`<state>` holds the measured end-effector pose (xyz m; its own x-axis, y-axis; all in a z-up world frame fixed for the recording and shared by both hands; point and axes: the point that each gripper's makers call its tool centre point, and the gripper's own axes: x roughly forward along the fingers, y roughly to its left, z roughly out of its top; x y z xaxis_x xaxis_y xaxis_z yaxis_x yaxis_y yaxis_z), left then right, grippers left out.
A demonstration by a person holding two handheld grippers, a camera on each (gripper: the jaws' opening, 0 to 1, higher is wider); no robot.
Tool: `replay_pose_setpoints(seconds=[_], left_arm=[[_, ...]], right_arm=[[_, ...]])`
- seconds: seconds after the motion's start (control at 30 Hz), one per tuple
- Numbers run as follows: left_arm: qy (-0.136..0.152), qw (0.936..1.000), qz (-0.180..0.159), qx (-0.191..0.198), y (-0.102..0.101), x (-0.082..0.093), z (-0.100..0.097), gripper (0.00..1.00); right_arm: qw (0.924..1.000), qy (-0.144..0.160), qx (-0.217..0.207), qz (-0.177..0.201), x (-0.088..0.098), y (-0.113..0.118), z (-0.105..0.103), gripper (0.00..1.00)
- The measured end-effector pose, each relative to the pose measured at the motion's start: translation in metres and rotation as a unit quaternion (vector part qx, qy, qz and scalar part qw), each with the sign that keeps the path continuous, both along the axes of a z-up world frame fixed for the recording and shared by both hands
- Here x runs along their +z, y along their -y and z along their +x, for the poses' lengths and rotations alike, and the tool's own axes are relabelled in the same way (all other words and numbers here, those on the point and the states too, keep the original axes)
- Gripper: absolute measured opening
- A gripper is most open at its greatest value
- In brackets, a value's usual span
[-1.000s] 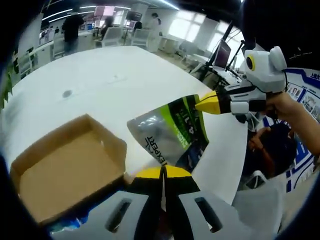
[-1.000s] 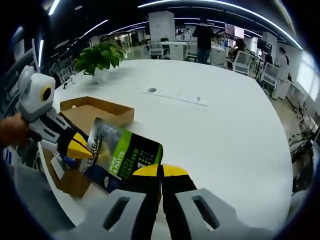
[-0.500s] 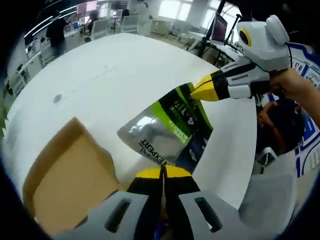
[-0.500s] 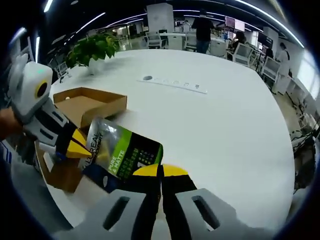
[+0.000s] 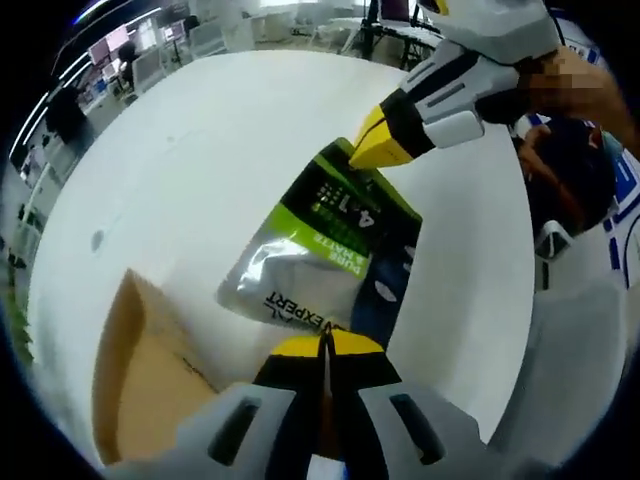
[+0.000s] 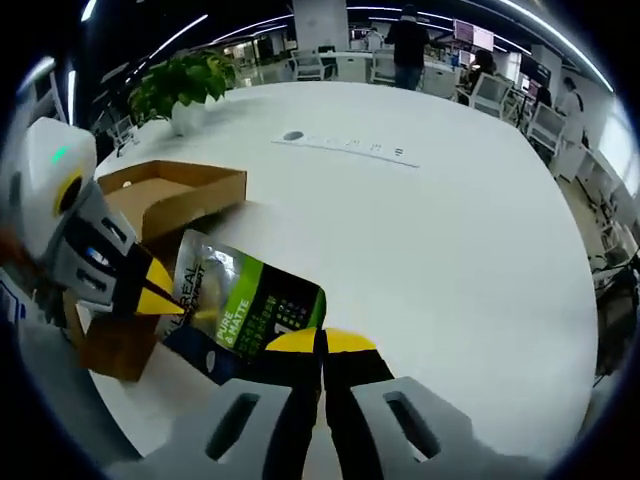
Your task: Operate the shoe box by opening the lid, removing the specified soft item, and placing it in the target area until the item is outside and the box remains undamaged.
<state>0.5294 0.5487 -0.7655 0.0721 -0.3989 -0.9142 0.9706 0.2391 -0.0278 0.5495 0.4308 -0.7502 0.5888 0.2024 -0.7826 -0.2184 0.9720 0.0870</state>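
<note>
Green pouch point(image 5: 330, 250) pinched by both grippers (jaws closed), open box point(image 6: 165, 195) beside

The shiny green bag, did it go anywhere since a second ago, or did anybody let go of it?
Nobody let go. The left hand-held gripper and the right hand-held gripper both stay shut on the green bag, one at each end. In the right gripper view the bag has drifted a little away from the open cardboard box, out over the white table. The box and the potted plant stayed where they were.
</note>
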Motion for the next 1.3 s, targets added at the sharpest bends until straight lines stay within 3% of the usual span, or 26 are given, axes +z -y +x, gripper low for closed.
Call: replay_pose_setpoints(seconds=[0.37, 0.57, 0.93, 1.3], left_arm=[[0.037, 0.9963, 0.042, -0.065, 0.009, -0.004, 0.004, 0.0], [0.024, 0.9946, 0.051, -0.087, 0.007, -0.014, 0.002, 0.0], [0.03, 0.9902, 0.067, -0.119, 0.005, -0.026, 0.002, 0.0], [0.026, 0.9894, 0.07, -0.124, 0.005, -0.03, 0.001, 0.0]], right_arm=[[0.9999, -0.005, -0.016, 0.003, -0.008, 0.008, 0.002, 0.0], [0.9998, -0.009, -0.017, 0.008, -0.013, 0.008, 0.001, 0.0], [0.9997, -0.011, -0.019, 0.011, -0.023, 0.006, 0.006, 0.0], [0.9994, -0.011, -0.029, 0.016, -0.03, 0.007, 0.011, 0.0]])
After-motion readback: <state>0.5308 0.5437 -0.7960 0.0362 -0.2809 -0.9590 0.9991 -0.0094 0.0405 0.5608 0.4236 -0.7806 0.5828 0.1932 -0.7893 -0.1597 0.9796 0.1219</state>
